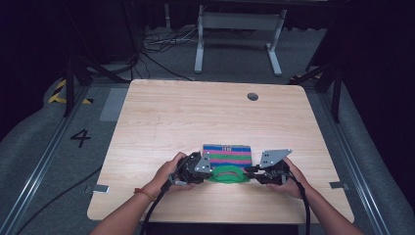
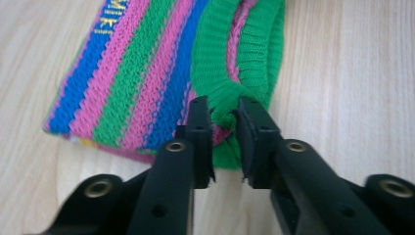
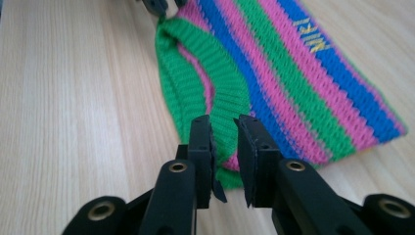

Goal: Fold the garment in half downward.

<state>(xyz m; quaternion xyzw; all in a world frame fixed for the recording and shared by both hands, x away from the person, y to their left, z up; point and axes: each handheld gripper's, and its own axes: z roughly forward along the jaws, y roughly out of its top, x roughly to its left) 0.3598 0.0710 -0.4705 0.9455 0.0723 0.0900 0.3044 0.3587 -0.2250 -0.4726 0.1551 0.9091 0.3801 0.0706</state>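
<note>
1. the step in hand looks like work on the green ribbed cuff [image 1: 226, 175] of a striped knit piece [image 1: 228, 153], a hat or sleeve by the look of it, which lies flat on the counter [image 1: 161, 112] toward its near edge, at about 6 o'clock from the counter's middle.
2. the left gripper [image 2: 224, 113] sits at the cuff's 9 o'clock end; its jaws stand a narrow gap apart with a fold of green rib between them, and the pads look to be just off the fabric, so it reads as a slack or freshly loosened hold rather than a firm pinch.
3. the right gripper [image 3: 224, 125] sits at the cuff's 3 o'clock end in the same way: narrow gap, cuff edge between the jaws, pads not clearly pressing.
4. the next move, as a judgement, calls for either a fresh bite on each end of the cuff or a clean withdrawal; both hands need to act evenly so the knit stays flat and does not drag.
5. count: one knit piece, one cuff, two grippers, one counter, one round hole [image 1: 252, 96] in the counter at about 1 o'clock.
</note>
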